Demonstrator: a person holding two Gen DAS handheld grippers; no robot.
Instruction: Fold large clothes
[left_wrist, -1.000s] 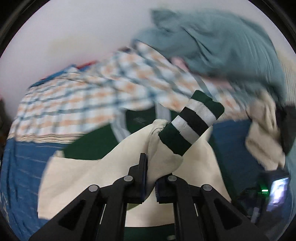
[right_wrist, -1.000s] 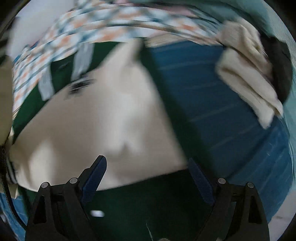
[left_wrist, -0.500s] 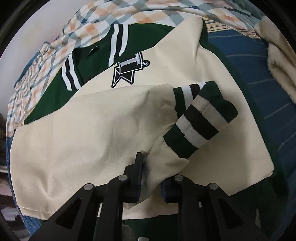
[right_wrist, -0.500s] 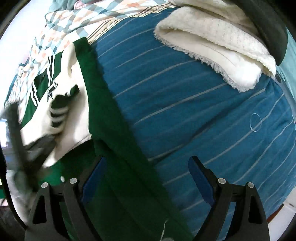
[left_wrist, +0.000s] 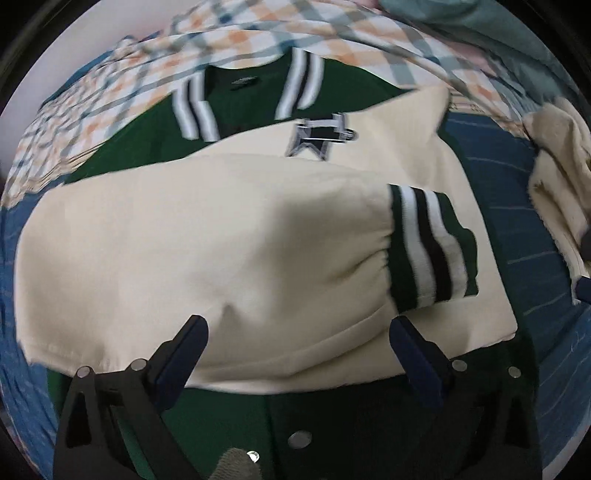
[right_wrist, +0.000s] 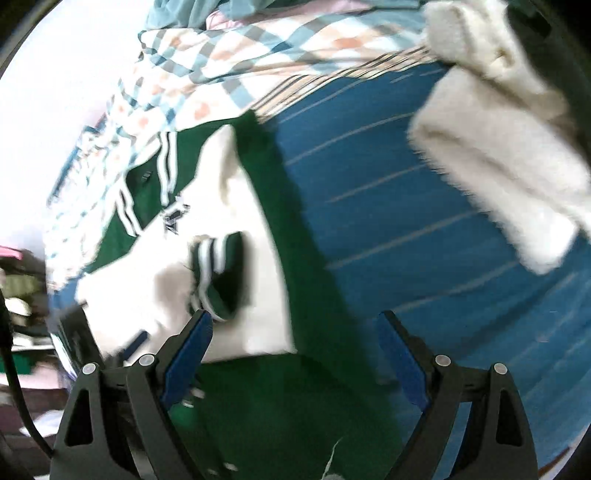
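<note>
Nearest me: left gripper (left_wrist: 297, 334), jaws spread wide, nothing between them, poised over the cream sleeve (left_wrist: 207, 251) of the green varsity jacket (left_wrist: 258, 107). Right gripper (right_wrist: 293, 332), jaws likewise spread, above the jacket's green edge. The jacket lies flat on the blue bed (right_wrist: 424, 206), sleeves folded across. Farther: checked sheet (left_wrist: 129, 81), fleecy cream garment (right_wrist: 498, 155).

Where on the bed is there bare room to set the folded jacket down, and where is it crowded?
The open patch is the blue striped bedsheet, bordered by the green and cream varsity jacket on one side and the fluffy cream folded blanket on the other. Beyond the jacket's collar it is crowded: the orange and blue checked quilt and a teal garment pile there.
</note>
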